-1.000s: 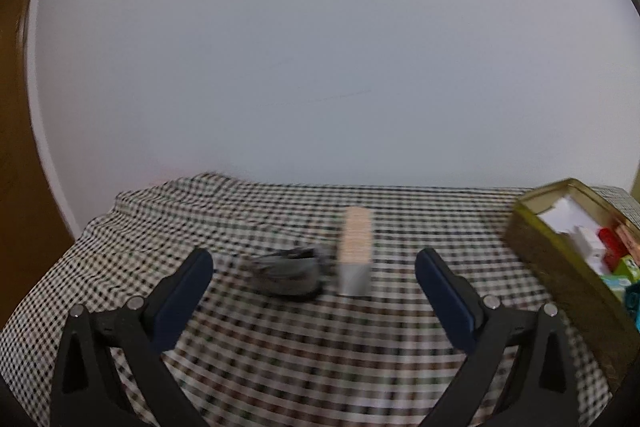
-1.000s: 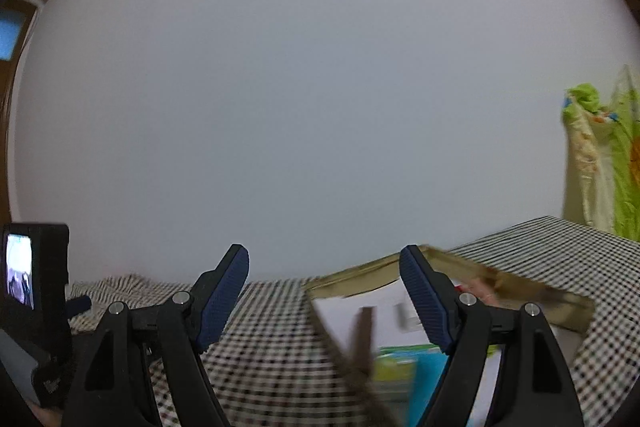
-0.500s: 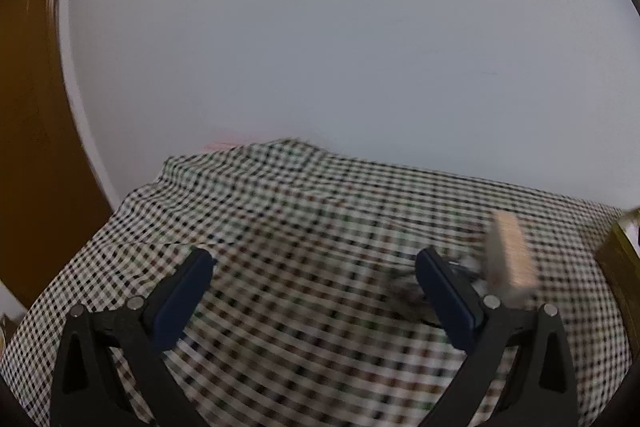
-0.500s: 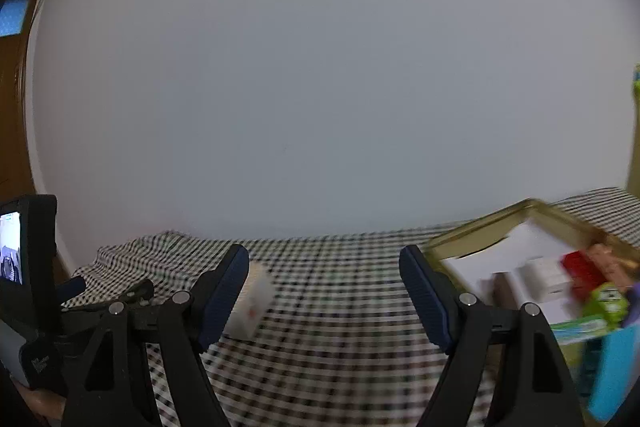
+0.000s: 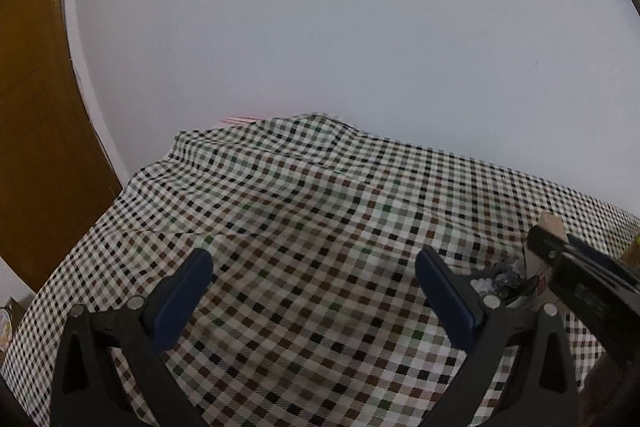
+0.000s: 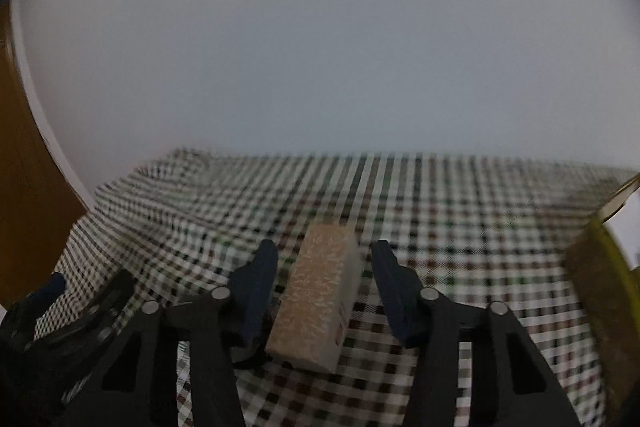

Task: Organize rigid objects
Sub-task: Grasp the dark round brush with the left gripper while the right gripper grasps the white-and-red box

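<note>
A tall beige box [image 6: 320, 291] stands on the checked tablecloth [image 6: 440, 211]. My right gripper [image 6: 325, 281] is open and straddles the box, one finger on each side, with gaps on both sides. In the left wrist view the box [image 5: 550, 227] shows only as a corner at the far right, behind my right gripper's black body. A small dark grey object [image 5: 500, 277] lies beside it, partly hidden. My left gripper [image 5: 312, 291] is open and empty over bare cloth.
A gold-rimmed storage box [image 6: 600, 259] stands at the right edge of the right wrist view. A white wall rises behind the table. A brown wooden door [image 5: 32, 131] is on the left. The tablecloth [image 5: 304, 211] is rumpled at the far left corner.
My right gripper has swung left from the storage box and come down around the beige box. My left gripper has turned left, away from the box and the grey object.
</note>
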Available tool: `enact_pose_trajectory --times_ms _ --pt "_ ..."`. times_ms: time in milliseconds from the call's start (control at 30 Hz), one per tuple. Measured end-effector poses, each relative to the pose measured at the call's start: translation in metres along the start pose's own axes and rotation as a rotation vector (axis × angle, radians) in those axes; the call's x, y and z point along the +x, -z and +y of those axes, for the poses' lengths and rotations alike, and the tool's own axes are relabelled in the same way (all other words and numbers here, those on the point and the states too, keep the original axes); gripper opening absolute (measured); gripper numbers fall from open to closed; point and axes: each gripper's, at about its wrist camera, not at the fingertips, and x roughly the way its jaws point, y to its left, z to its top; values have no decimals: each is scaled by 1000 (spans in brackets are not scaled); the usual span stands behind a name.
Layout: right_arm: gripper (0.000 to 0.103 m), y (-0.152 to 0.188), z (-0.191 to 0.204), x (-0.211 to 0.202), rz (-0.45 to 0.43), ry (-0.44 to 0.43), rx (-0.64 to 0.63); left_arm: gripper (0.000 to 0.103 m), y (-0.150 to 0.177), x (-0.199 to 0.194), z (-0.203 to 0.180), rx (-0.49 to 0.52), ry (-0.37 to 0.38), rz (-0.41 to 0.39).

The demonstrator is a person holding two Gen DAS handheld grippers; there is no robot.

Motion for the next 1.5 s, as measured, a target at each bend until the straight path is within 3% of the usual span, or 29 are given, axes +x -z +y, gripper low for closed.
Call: enact_pose_trajectory --times_ms 67,167,367,500,633,800,933,1100,1233,1300,1400,1500 --pt "36 0 -3 12 58 20 25 102 -2 4 -3 21 -3 -3" --pt "28 5 -11 19 108 5 84 102 -1 3 -7 48 6 -2" --pt "28 17 -20 0 116 -50 33 102 4 1 -19 111 67 8" --pt "28 35 -31 -56 -22 -25 -41 102 8 -5 -34 155 164 -5" --pt "28 58 -44 -107 -151 9 -100 102 10 -7 -53 136 256 5" --pt "28 75 -53 -149 -276 40 -129 97 4 3 -84 132 250 35" --pt "28 81 -59 -155 -298 27 -116 79 4 23 -102 115 203 118" --pt "28 76 -61 -158 -290 13 -132 71 5 42 -104 90 156 194" --pt "28 77 -59 -158 -292 10 -148 67 6 47 -103 86 167 196" --pt "28 77 -64 -155 -296 10 -149 54 6 50 -101 79 196 196" --pt "28 78 -64 -155 -298 15 -148 54 3 52 -107 82 218 192" --pt "28 79 -61 -159 -307 22 -151 45 4 43 -96 71 241 149"
